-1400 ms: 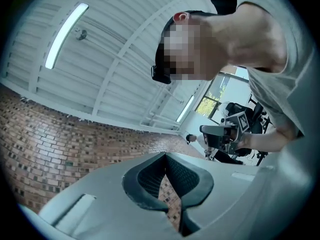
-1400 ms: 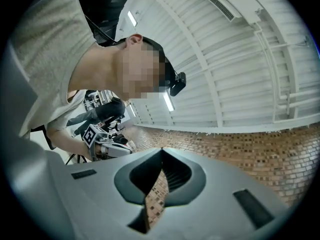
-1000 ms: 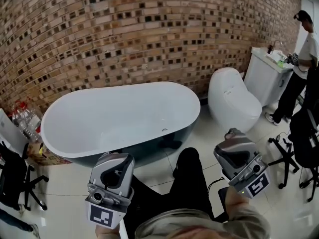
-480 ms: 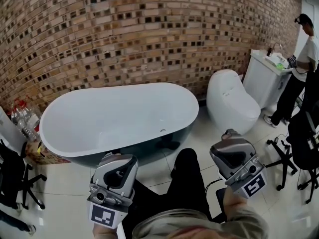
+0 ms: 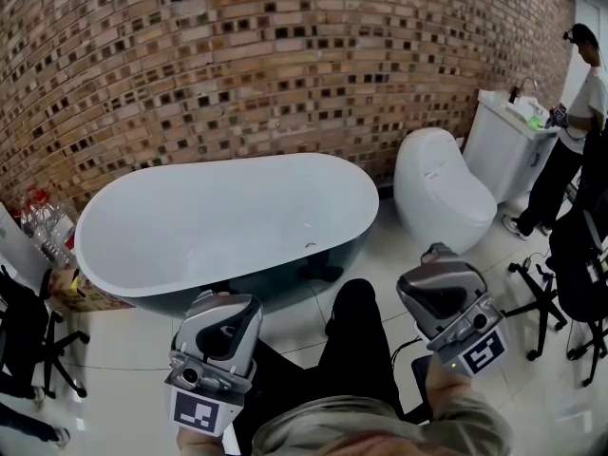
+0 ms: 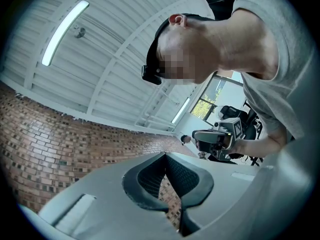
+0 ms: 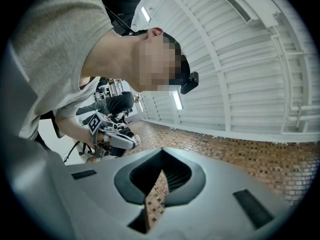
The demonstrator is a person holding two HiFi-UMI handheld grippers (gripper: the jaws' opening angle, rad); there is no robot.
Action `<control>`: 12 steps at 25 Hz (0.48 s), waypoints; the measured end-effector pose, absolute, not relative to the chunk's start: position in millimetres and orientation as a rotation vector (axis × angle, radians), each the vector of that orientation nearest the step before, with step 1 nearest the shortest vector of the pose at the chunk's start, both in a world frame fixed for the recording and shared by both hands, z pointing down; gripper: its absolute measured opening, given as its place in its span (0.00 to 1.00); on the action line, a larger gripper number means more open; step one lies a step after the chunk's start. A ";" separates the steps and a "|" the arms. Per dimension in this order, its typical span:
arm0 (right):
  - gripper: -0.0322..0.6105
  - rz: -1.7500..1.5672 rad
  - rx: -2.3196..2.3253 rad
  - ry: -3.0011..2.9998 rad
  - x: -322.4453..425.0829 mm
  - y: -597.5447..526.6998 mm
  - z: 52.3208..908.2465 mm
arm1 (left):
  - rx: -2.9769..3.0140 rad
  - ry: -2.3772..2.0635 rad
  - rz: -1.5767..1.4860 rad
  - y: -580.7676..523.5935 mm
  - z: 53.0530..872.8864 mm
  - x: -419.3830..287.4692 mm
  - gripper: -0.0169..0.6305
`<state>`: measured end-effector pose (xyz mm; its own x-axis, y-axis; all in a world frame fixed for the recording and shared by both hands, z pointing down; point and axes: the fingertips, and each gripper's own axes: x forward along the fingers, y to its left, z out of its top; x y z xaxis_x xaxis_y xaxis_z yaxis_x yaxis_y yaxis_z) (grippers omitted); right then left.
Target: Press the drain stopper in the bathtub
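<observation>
The white oval bathtub [image 5: 142, 291] with a dark outer shell stands against the brick wall. A small metal fitting [image 5: 311, 246], apparently the drain stopper, shows inside the tub near its front right rim. My left gripper [image 5: 226, 323] and right gripper [image 5: 439, 297] are held close to the body, well short of the tub, and point upward. In the left gripper view the left gripper [image 6: 165, 156] has its dark pads meeting at the tips with nothing between them. The right gripper [image 7: 161, 166] looks the same in its own view. Each gripper view shows ceiling, brick wall and the person.
A white toilet [image 5: 439, 190] stands right of the tub and a white cabinet [image 5: 503, 141] beyond it, with a person [image 5: 570, 122] beside it. Office chairs [image 5: 570, 274] are at the right and far left. Bottles and a box [image 5: 47, 231] sit at the tub's left end.
The right gripper has drifted slightly left. The left gripper has barely moved, and both stay shut and away from the tub.
</observation>
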<state>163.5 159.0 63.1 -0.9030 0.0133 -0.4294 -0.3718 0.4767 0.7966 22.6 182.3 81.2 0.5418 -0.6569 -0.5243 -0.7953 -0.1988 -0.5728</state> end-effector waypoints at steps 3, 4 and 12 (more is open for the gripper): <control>0.05 1.407 -0.302 2.353 162.1 158.7 63.6 | -1.926 1.180 0.203 182.5 81.6 22.7 0.04; 0.05 1.410 -0.303 2.354 162.0 158.5 63.9 | -1.925 1.180 0.203 182.6 81.7 23.1 0.04; 0.05 1.417 -0.302 2.360 161.3 158.3 64.3 | -1.924 1.179 0.203 183.8 80.4 24.3 0.04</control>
<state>161.3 158.3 64.3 -0.9086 0.0068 -0.4177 -0.3654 0.4717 0.8025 24.3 183.8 80.4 0.5424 -0.6563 -0.5245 -0.7938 -0.1960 -0.5757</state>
